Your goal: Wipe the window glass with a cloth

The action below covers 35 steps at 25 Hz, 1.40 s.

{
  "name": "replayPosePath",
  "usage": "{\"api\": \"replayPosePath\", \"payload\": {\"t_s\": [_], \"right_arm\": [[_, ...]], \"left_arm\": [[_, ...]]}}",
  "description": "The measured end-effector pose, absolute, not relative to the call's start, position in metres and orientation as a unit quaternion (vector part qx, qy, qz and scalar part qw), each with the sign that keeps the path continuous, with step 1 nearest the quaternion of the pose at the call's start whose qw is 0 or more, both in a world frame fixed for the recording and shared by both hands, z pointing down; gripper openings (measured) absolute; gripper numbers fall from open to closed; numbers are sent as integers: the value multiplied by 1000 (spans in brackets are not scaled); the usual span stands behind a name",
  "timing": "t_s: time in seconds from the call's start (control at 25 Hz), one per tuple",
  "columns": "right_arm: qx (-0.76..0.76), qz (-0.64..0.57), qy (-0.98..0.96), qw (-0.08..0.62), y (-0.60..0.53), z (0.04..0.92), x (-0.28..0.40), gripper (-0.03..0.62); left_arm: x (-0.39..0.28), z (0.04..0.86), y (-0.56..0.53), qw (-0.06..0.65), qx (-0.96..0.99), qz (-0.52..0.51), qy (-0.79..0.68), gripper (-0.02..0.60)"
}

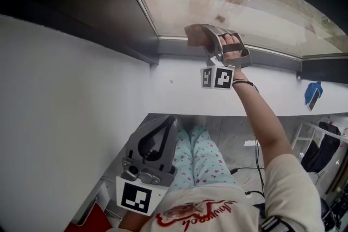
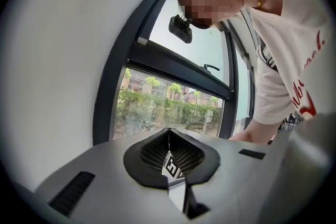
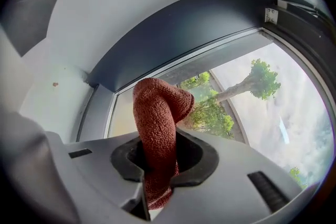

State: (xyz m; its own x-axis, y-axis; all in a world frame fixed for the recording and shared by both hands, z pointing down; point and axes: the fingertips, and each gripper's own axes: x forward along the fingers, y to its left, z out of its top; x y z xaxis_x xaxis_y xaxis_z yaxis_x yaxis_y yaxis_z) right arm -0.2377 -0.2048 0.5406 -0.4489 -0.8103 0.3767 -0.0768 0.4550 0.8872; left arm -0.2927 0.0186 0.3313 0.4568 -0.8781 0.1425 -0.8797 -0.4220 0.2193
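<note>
A reddish-brown knitted cloth (image 3: 157, 118) is clamped in my right gripper (image 3: 157, 168) and bulges out past the jaws. In the head view this right gripper (image 1: 205, 36) is raised at arm's length, and the cloth (image 1: 193, 35) is at the window glass (image 1: 234, 5), just above the bottom frame. Whether it touches the pane I cannot tell. My left gripper (image 1: 165, 122) hangs low by the person's legs, far from the window. Its jaws are shut with nothing between them. In the left gripper view the left gripper (image 2: 169, 136) points toward the window glass (image 2: 168, 107).
A white wall (image 1: 70, 95) and sill (image 1: 185, 84) lie below the dark window frame (image 1: 163, 46). A blue object (image 1: 313, 94) hangs at the right. Cables (image 1: 247, 171) run across the floor, and something red (image 1: 89, 220) sits at the lower left.
</note>
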Motion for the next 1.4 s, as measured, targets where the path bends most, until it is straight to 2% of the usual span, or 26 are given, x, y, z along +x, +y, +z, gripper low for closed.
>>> {"api": "replayPosePath", "payload": {"t_s": [0.48,1.0,1.4], "right_arm": [[292,-408,-753,427,-201,585,-251,86],[243,-379,-761,467,-200,636,-257,86],[227,-259,-775,529,-204,704,-257,84]], "left_arm": [[-299,343,17,142,838,4,-527,21],[-301,349,21,154,829,16,-538,21],[-309,358,24,161,820,25,-548,21]]}}
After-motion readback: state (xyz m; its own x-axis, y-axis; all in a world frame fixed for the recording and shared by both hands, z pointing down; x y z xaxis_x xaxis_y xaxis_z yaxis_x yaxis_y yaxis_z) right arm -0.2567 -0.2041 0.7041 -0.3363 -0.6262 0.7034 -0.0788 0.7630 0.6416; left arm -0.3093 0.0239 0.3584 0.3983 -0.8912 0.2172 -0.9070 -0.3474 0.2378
